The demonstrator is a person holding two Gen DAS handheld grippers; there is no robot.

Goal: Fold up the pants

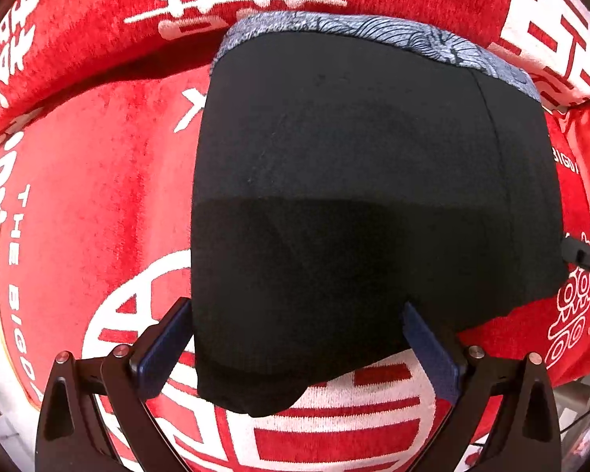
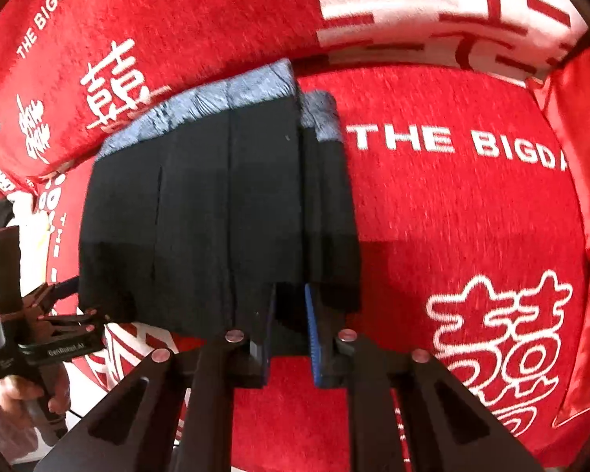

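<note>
left gripper (image 1: 295,338): jaws spread wide, the near hem of the pants (image 1: 354,196) lying between the blue pads without contact on either side; released. right gripper (image 2: 289,314): jaws drawn close together on the near edge of the pants (image 2: 216,216), black cloth pinched between the pads; grasping. the pants are black with a grey patterned waistband (image 1: 373,29) at the far end, folded into layers, resting on a red cover (image 2: 452,216) with white lettering. a red satin cushion (image 2: 582,157) sits at the right edge.
</note>
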